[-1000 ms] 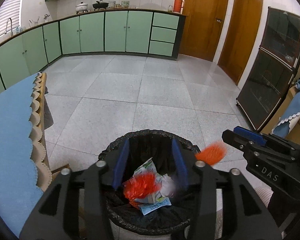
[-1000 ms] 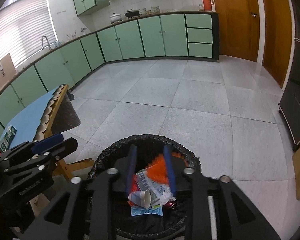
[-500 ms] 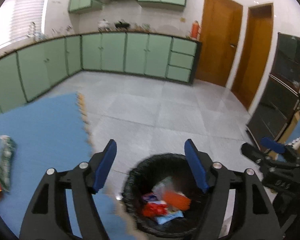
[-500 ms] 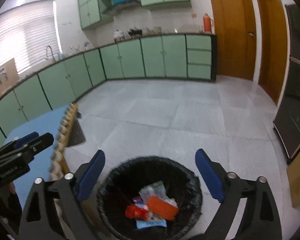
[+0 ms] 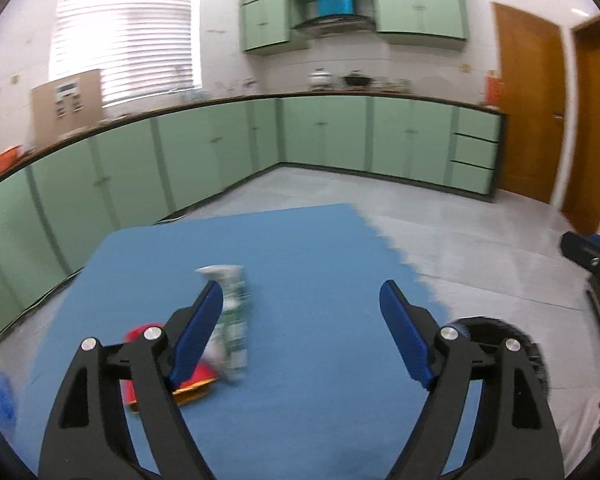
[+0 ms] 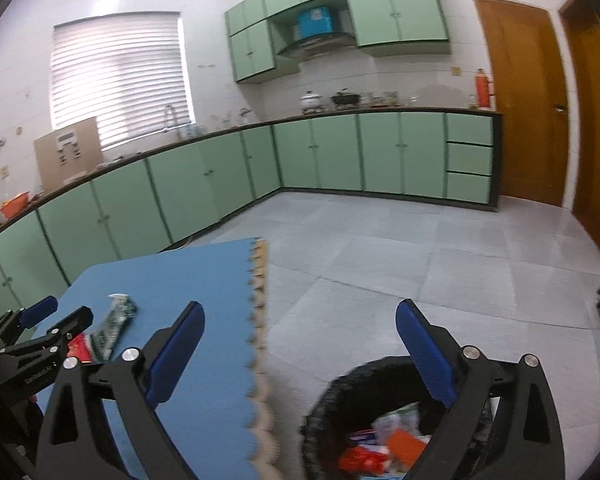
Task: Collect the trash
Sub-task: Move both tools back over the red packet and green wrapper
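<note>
Left gripper (image 5: 300,332) now over lengthwise green wrapper (image 5: 232,320).

I see my black grippers with blue pads (image 5: 199,332), a blue scalloped tablecloth (image 5: 312,264), a green-white wrapper (image 5: 232,320), a red packet (image 5: 138,334) and a black-lined bin (image 6: 340,400).

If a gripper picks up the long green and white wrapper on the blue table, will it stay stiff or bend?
The green and white wrapper looks thin and flat, so it probably flops and weighs little. Its glossy film may slip between pads.
</note>
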`<state>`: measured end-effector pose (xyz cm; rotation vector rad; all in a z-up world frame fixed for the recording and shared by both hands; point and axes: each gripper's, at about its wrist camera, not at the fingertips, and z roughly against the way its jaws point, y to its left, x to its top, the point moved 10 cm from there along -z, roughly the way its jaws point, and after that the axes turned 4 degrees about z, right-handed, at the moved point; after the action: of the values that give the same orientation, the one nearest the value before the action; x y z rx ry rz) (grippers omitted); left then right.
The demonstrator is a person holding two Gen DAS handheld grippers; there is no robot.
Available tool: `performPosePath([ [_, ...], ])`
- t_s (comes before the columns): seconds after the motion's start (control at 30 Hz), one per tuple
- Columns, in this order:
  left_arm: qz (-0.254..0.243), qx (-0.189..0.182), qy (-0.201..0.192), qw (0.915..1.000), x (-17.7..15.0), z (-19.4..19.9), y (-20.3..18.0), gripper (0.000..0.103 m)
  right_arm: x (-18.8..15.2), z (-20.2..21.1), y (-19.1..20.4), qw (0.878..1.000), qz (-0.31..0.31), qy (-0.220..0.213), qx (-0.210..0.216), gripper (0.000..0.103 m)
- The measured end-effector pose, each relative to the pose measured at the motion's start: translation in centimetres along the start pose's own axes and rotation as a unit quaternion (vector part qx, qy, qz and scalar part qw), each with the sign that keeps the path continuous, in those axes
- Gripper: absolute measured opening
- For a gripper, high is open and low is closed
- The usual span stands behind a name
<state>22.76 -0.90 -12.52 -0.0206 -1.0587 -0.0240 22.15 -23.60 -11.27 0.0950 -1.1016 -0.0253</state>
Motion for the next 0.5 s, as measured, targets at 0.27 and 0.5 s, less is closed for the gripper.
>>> performPosePath([
  [0.27,0.048,0.086,0.034,0.9945,-2.0,-0.6,10.1,0.08,-1.5,-2.5,6.6,0.998,0.033,0.02,0.04,0.094],
  [0.5,0.09,0.095,0.065,0.9893,-3.5,-1.3,14.6,0.079,-2.4,-3.4,10.6,0.996,0.062,0.029,0.06,0.094],
])
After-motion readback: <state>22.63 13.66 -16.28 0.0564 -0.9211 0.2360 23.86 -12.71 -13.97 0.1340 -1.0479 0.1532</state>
